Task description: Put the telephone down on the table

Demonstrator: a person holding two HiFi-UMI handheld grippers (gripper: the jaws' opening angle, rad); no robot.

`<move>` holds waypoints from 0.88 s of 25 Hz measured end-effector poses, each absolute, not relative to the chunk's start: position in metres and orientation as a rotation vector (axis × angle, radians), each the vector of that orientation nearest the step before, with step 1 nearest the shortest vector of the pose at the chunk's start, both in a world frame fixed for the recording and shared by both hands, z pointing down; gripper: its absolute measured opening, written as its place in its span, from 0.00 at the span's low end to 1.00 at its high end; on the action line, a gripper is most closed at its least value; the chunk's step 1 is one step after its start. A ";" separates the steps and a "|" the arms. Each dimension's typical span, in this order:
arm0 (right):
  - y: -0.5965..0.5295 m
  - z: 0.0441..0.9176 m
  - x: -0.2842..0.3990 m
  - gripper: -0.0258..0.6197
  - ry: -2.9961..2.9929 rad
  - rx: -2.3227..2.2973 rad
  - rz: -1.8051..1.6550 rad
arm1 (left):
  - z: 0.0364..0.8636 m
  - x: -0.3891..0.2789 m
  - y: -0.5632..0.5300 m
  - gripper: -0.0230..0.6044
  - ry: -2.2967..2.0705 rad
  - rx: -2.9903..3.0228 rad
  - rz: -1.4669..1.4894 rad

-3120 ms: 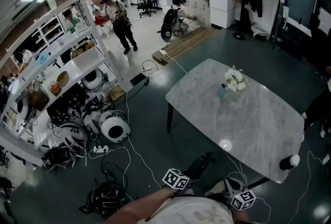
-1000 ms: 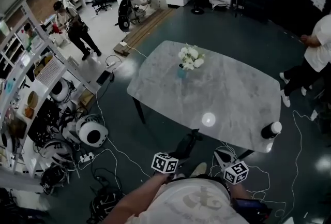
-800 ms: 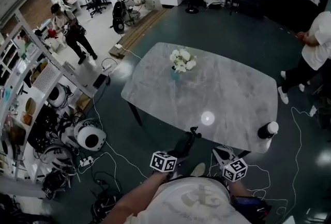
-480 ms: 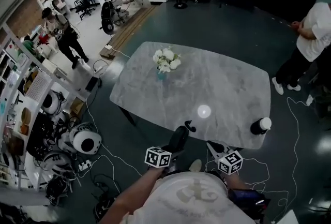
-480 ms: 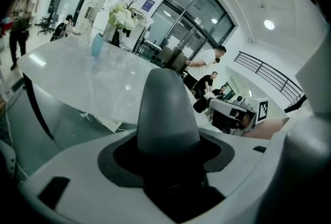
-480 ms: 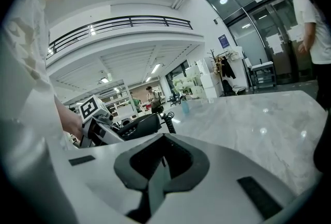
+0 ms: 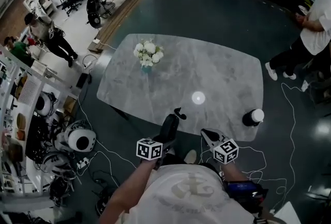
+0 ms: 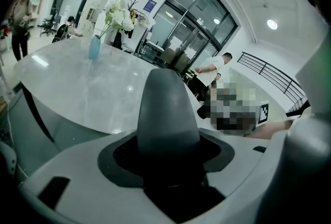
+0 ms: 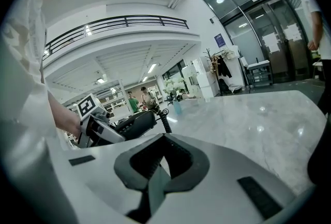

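The black telephone with its coiled cord is held in my left gripper, which is shut on it; it hangs at the near edge of the grey marble table. In the left gripper view the telephone fills the gap between the jaws, with the table ahead. My right gripper is just to its right, its jaws drawn together to a point with nothing in them. The right gripper view shows the telephone to the left of the right gripper.
A vase of white flowers stands at the table's far left. A black bottle with a white cap stands at its near right corner. A person in white stands at the right. Cables, helmets and shelves lie on the floor at the left.
Both grippers and the telephone have travelled forward to the table's near edge, and the table now sits closer in the head view. The grip on the telephone is unchanged.
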State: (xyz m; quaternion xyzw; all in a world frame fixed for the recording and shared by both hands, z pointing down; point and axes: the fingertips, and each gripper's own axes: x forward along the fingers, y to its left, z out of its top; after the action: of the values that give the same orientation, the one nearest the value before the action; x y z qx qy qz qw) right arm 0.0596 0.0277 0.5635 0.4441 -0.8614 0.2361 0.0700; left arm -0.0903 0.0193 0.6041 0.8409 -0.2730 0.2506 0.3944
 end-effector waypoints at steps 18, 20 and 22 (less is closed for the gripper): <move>-0.033 0.564 0.067 0.06 -2.522 1.430 0.741 | 0.612 -0.080 -0.061 0.48 -0.595 2.153 0.681; -0.041 0.563 0.068 0.06 -2.511 1.450 0.736 | 0.612 -0.080 -0.072 0.48 -0.579 2.161 0.688; -0.053 0.561 0.070 0.06 -2.506 1.468 0.728 | 0.612 -0.078 -0.085 0.48 -0.568 2.171 0.690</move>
State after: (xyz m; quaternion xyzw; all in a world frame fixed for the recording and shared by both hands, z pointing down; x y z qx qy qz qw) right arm 0.0698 -0.0526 0.5612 0.4889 -0.8347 0.2425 0.0740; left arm -0.0780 -0.0847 0.6117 0.8528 -0.2232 0.2712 0.3865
